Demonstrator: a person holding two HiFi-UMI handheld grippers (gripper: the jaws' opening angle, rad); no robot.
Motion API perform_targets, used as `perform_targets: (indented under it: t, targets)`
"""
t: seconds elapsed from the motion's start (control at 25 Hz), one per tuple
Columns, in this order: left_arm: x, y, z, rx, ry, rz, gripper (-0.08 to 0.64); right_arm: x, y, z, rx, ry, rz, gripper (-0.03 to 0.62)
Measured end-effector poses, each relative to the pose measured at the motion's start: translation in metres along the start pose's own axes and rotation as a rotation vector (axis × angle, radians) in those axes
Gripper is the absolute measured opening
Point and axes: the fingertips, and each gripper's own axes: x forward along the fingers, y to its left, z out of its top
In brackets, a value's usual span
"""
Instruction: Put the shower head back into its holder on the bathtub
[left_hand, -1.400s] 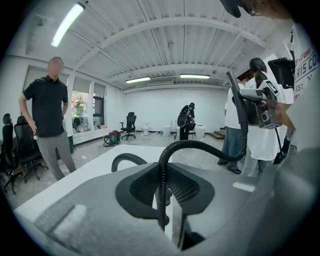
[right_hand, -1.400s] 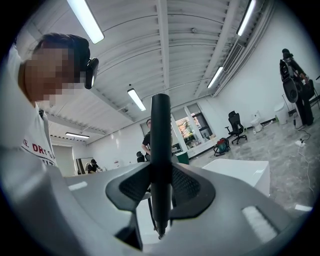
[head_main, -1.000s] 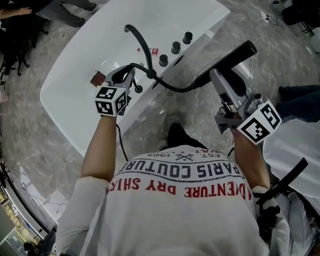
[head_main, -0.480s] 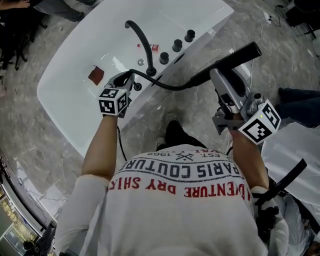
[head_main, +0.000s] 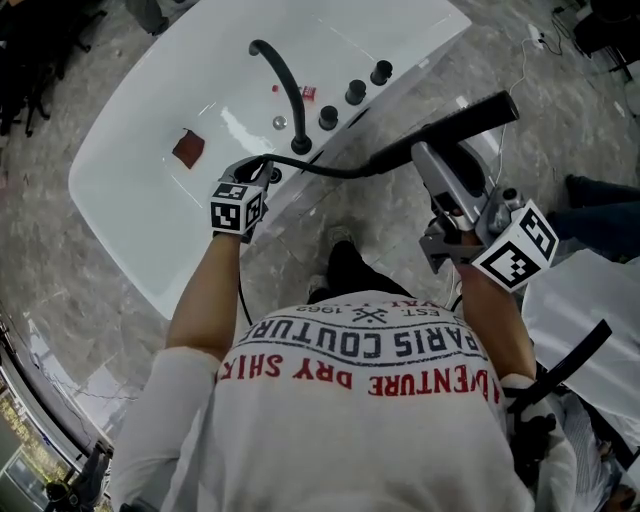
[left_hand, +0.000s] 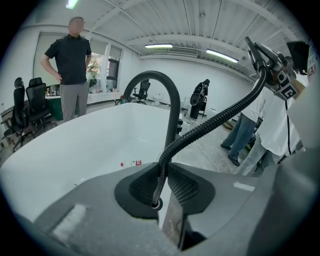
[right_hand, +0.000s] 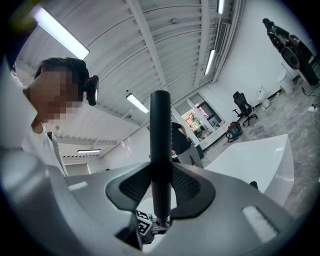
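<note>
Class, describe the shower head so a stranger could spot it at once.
Start at the white bathtub. Follow the black hose off its rim to the right gripper. The shower head is the straight black wand clamped there, unlike the curved spout.

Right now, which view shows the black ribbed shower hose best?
The head view: the black ribbed shower hose runs in full view from the left tool to the black shower head handle in the right tool. The left gripper view shows only the stretch rising from that tool's jaws; the right gripper view shows just the handle.
</note>
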Motion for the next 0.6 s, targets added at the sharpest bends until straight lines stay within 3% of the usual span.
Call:
perform_targets:
  t: [0.6]
  targets:
    - [0.023, 0.005, -0.055, -0.008, 0.135, -0.024, 0.098, 0.031, -0.006, -0.028, 0.006, 0.086, 0.007, 0.126]
